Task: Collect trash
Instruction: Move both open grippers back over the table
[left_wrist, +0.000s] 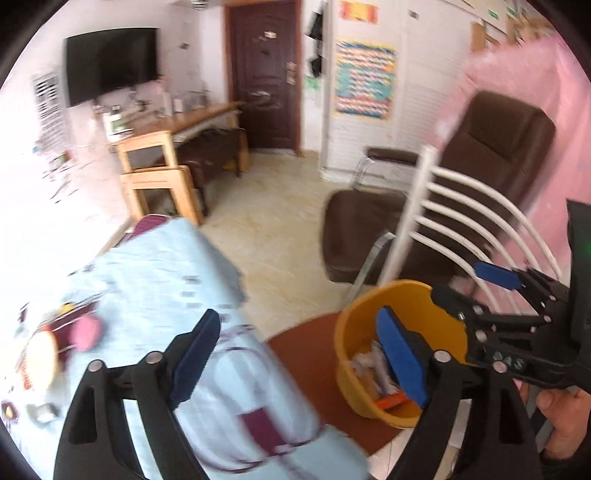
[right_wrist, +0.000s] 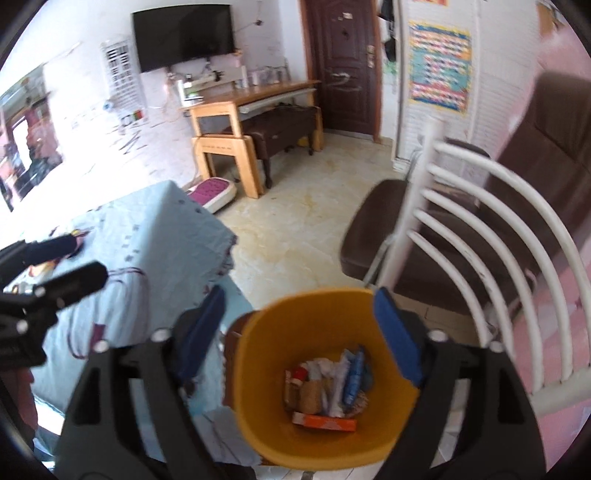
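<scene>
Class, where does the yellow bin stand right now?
The yellow bin stands on the floor, low centre in the right wrist view, between the blue-clothed table and the white chair.

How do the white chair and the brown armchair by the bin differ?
The white chair has a back of thin curved white bars with gaps between them; the brown armchair is thickly padded, with a solid back. The white chair stands right beside the yellow bin; the brown armchair sits behind it, partly hidden by its bars. Both stand on the tiled floor, unoccupied.
</scene>
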